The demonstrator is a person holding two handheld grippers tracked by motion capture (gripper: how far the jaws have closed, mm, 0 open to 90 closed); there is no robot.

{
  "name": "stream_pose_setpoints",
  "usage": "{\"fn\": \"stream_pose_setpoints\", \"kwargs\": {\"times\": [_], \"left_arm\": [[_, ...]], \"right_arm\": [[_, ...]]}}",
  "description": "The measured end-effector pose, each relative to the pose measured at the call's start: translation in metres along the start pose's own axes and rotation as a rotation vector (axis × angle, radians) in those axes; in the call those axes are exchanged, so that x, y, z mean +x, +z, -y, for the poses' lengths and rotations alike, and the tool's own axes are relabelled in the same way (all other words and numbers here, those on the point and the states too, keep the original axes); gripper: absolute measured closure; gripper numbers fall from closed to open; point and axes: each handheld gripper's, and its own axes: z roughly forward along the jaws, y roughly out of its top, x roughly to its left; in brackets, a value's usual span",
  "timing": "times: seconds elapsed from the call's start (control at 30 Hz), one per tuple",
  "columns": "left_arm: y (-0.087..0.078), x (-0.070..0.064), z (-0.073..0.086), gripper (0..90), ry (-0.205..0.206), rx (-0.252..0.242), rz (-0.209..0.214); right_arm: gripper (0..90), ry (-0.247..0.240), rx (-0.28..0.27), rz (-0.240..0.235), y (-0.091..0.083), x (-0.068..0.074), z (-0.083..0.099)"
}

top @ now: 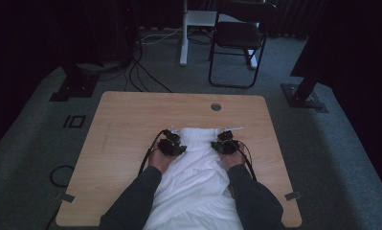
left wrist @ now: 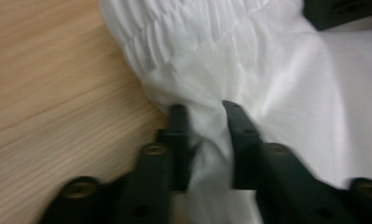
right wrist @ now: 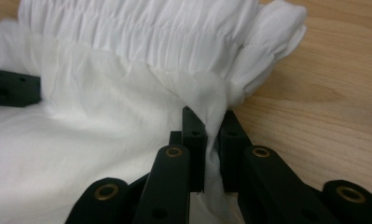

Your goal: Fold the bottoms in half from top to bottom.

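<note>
Your left tool [top: 173, 145] is clamped on the left edge of the white cloth [top: 198, 167], just below its gathered elastic band [top: 198, 132]. In the left gripper view a bunched fold of cloth [left wrist: 207, 135] sits pinched between the jaws, which stand a little apart with fabric filling the gap. Your right tool [top: 225, 144] grips the right edge the same way; in the right gripper view the jaws are nearly closed on a thin fold [right wrist: 211, 126] right under the band [right wrist: 141, 28]. The cloth lies flat on the wooden counter [top: 126, 124], band end away from you, rest running back between your forearms to the near edge. Both tools rest low on the counter, either side of the cloth, well apart.
</note>
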Motion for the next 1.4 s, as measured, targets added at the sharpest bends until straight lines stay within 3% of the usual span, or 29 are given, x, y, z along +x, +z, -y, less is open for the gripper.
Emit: {"fn": "stream_pose_setpoints", "kwargs": {"times": [0.03,0.1,0.13,0.27,0.33,0.37,0.43,0.5,0.57,0.73,0.9,0.93,1.1,1.17,1.27,1.3,1.33,1.4], "left_arm": [[-0.001,0.001,-0.003,83.5,0.018,0.007,-0.019],[-0.005,0.006,-0.012,84.9,0.014,-0.014,-0.030],[-0.009,0.010,-0.017,85.0,0.006,-0.034,-0.032],[-0.035,0.024,-0.046,85.1,0.001,-0.124,-0.045],[-0.035,0.024,-0.046,85.0,0.001,-0.124,-0.045],[-0.062,0.032,-0.075,85.0,0.022,-0.215,-0.079],[-0.078,0.038,-0.092,85.0,0.036,-0.267,-0.090],[-0.086,0.040,-0.100,85.0,0.046,-0.284,-0.097],[-0.104,0.045,-0.119,85.0,0.061,-0.330,-0.119],[-0.122,0.053,-0.133,84.9,0.052,-0.361,-0.116],[-0.121,0.053,-0.124,84.6,0.050,-0.336,-0.104],[-0.120,0.050,-0.115,84.6,0.055,-0.336,-0.089],[-0.127,0.042,-0.095,84.5,0.067,-0.344,-0.042],[-0.137,0.029,-0.074,84.5,0.107,-0.346,-0.014],[-0.150,0.014,-0.047,84.4,0.119,-0.366,0.035],[-0.150,0.014,-0.047,84.2,0.119,-0.366,0.035],[-0.155,0.001,-0.026,84.3,0.122,-0.376,0.053],[-0.156,-0.013,-0.001,84.2,0.135,-0.358,0.071]], "right_arm": [[84.9,-0.004,-0.004,-0.012,0.001,-0.003,-0.002],[85.0,-0.001,-0.012,-0.018,0.002,-0.007,-0.009],[85.1,0.011,-0.021,-0.023,0.000,-0.009,-0.015],[84.9,-0.020,-0.107,-0.032,-0.015,-0.011,-0.046],[84.9,-0.026,-0.126,-0.038,-0.019,-0.011,-0.054],[84.6,-0.055,-0.180,-0.031,-0.034,-0.009,-0.081],[84.4,-0.079,-0.235,-0.034,-0.047,-0.007,-0.103],[84.4,-0.086,-0.260,-0.026,-0.055,-0.005,-0.113],[84.0,-0.109,-0.324,-0.018,-0.072,0.000,-0.137],[83.2,-0.135,-0.349,-0.015,-0.083,0.007,-0.158],[83.2,-0.159,-0.320,-0.010,-0.084,0.013,-0.155],[83.2,-0.162,-0.314,-0.011,-0.084,0.014,-0.153],[83.9,-0.184,-0.277,-0.041,-0.090,0.021,-0.129],[83.9,-0.206,-0.269,-0.077,-0.100,0.028,-0.105],[83.9,-0.223,-0.275,-0.127,-0.113,0.036,-0.077],[83.9,-0.223,-0.275,-0.127,-0.113,0.036,-0.077],[83.9,-0.250,-0.275,-0.149,-0.120,0.043,-0.053],[83.9,-0.265,-0.264,-0.156,-0.124,0.049,-0.035]]}}
